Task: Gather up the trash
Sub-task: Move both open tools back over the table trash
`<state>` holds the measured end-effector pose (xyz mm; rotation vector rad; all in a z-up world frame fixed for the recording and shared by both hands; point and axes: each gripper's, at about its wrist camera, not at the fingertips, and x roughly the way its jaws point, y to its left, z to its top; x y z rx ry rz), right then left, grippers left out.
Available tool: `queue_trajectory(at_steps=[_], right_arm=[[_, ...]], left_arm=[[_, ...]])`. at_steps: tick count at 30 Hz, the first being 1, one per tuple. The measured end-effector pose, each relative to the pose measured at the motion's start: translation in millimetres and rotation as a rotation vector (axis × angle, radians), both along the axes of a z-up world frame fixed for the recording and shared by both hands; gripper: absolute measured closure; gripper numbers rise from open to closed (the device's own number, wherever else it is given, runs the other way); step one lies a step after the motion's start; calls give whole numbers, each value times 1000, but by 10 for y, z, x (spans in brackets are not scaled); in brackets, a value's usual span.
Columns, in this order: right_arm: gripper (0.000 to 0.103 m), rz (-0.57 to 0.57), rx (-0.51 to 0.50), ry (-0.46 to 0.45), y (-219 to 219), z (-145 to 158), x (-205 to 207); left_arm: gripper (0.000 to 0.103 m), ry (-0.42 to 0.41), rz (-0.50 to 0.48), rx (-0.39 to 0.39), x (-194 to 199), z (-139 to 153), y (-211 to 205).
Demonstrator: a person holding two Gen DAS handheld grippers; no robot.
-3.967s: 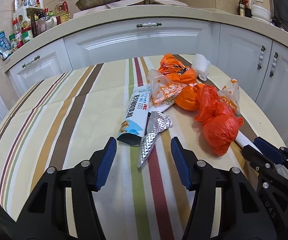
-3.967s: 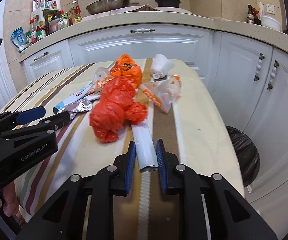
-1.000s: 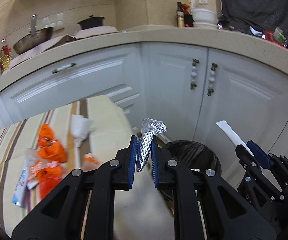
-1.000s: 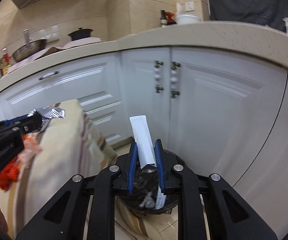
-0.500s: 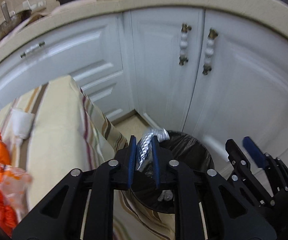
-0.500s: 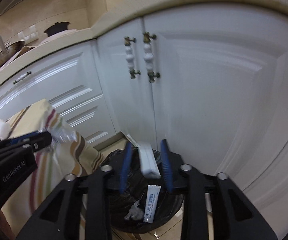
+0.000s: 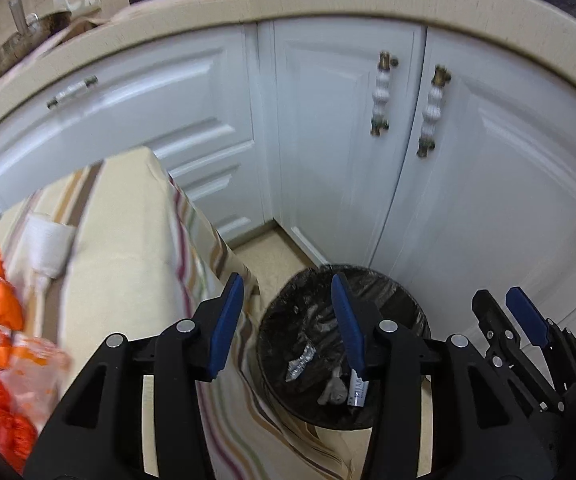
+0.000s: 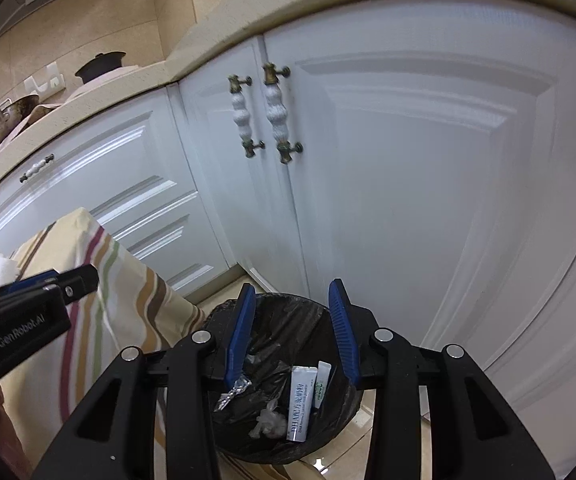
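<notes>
A bin with a black liner (image 7: 387,280) stands on the floor beside the table, below both grippers. My left gripper (image 7: 288,312) hangs over it with its jaws opening and nothing between them. The silver foil wrapper (image 7: 299,360) lies inside the bin. My right gripper (image 8: 291,312) is also above the bin (image 8: 284,308), jaws opening and empty. The white packet (image 8: 299,404) lies in the bin next to a smaller sachet (image 8: 321,380), a crumpled tissue (image 8: 268,420) and the foil wrapper (image 8: 234,392). Orange bags (image 7: 0,300) and a white paper wad (image 7: 48,244) stay on the table.
The table's striped cloth (image 7: 128,240) hangs down close to the bin's left side. White cabinet doors with beaded handles (image 8: 272,112) stand right behind the bin. The countertop (image 7: 327,4) runs above them. Tiled floor (image 7: 272,252) shows between table and cabinets.
Both grippers came from the table to over the bin and their jaws parted. The foil wrapper dropped from the left one and the white packet from the right one into the bin.
</notes>
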<state>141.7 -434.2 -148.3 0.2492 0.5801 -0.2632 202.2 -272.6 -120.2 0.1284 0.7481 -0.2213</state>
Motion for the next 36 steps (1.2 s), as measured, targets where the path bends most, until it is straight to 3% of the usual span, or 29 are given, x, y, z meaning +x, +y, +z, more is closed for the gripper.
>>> queue_trajectory(at_steps=[8, 18, 24, 31, 36], right_arm=[[64, 43, -23, -35, 353, 319, -156], [62, 165, -33, -76, 1068, 605, -295], [61, 281, -22, -83, 1635, 656, -330], [60, 417, -37, -84, 2306, 638, -384], [51, 505, -48, -71, 2704, 605, -464]], left_arm=[[53, -76, 46, -33, -295, 401, 473], [46, -134, 157, -23, -665, 685, 1455], [42, -156, 259, 41, -875, 678, 2100], [41, -116, 381, 62, -1019, 552, 2794], [39, -91, 416, 62, -1091, 444, 3095]])
